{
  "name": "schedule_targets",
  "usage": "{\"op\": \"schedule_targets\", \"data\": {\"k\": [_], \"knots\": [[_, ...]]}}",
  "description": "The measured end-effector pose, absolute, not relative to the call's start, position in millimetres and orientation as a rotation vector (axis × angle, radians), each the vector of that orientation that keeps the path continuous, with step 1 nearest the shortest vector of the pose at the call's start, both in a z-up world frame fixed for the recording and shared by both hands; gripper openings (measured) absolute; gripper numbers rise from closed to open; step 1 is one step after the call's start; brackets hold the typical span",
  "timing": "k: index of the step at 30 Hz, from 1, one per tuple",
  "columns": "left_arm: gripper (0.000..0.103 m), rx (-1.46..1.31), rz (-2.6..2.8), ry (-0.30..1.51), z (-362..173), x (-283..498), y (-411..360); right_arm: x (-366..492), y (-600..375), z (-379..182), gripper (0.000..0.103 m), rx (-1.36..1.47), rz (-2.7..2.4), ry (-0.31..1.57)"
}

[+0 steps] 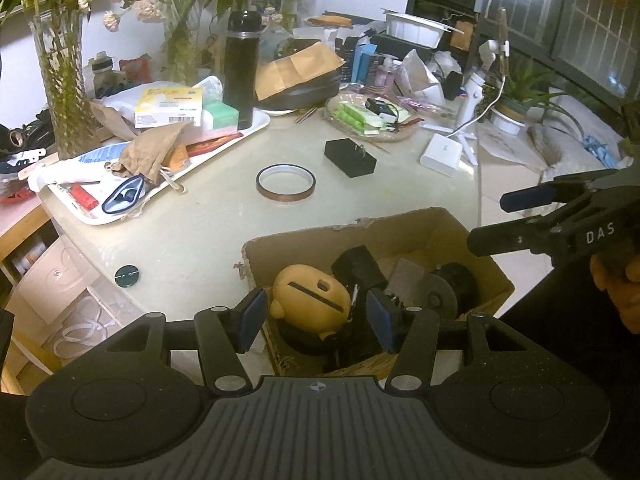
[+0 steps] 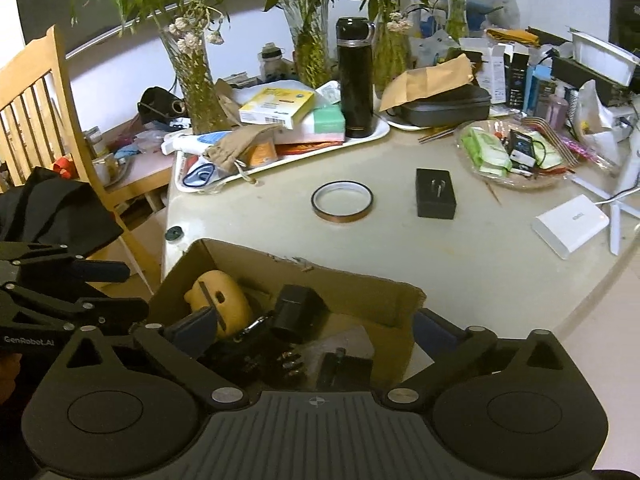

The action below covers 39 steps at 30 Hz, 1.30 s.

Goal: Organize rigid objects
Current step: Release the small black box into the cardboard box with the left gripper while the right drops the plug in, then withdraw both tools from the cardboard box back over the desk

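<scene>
An open cardboard box [image 1: 400, 224] [image 2: 280, 264] stands at the near table edge. It holds a yellow rounded object [image 1: 312, 292] [image 2: 224, 296], a black adapter [image 1: 360, 268] [image 2: 296, 312] and other dark parts. My left gripper [image 1: 318, 320] hovers over the box, jaws apart around the yellow object without pressing it. My right gripper [image 2: 316, 332] is wide open, its fingers straddling the box; it also shows at the right of the left wrist view [image 1: 504, 220]. On the table lie a brown tape ring [image 1: 285, 182] [image 2: 342, 202] and a black plug block [image 1: 350, 157] [image 2: 436, 194].
A white power brick [image 1: 442, 154] [image 2: 570, 224] lies to the right, and a small dark disc [image 1: 127, 276] [image 2: 174, 235] sits near the left table edge. A cluttered white tray [image 1: 256, 124] carries a black thermos [image 1: 242, 72]. Vases stand behind. A wooden chair [image 2: 40, 100] is at the left.
</scene>
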State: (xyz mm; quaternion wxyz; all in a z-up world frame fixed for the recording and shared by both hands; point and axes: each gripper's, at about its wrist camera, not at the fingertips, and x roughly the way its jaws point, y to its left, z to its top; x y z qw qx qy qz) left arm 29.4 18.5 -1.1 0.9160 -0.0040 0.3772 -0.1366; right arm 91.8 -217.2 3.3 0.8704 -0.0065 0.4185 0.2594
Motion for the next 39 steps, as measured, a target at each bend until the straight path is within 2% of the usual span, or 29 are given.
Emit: {"op": "schedule_targets", "data": {"k": [27, 30, 32, 33, 39], "knots": [[0.055, -0.016, -0.248, 0.745, 3, 35, 20, 95, -228, 2, 0.103, -0.021, 0.490, 0.852], [0.058, -0.021, -0.234, 0.745, 3, 37, 22, 99, -230, 1, 0.103, -0.016, 0.482, 0.849], [0.071, -0.025, -0.226, 0.737, 4, 38, 24, 102, -232, 0, 0.103, -0.012, 0.475, 0.849], [0.073, -0.026, -0.223, 0.727, 5, 39, 24, 104, -232, -1, 0.103, -0.012, 0.469, 0.851], [0.073, -0.016, -0.224, 0.717, 7, 52, 19, 116, -240, -11, 0.103, 0.008, 0.449, 0.867]]}}
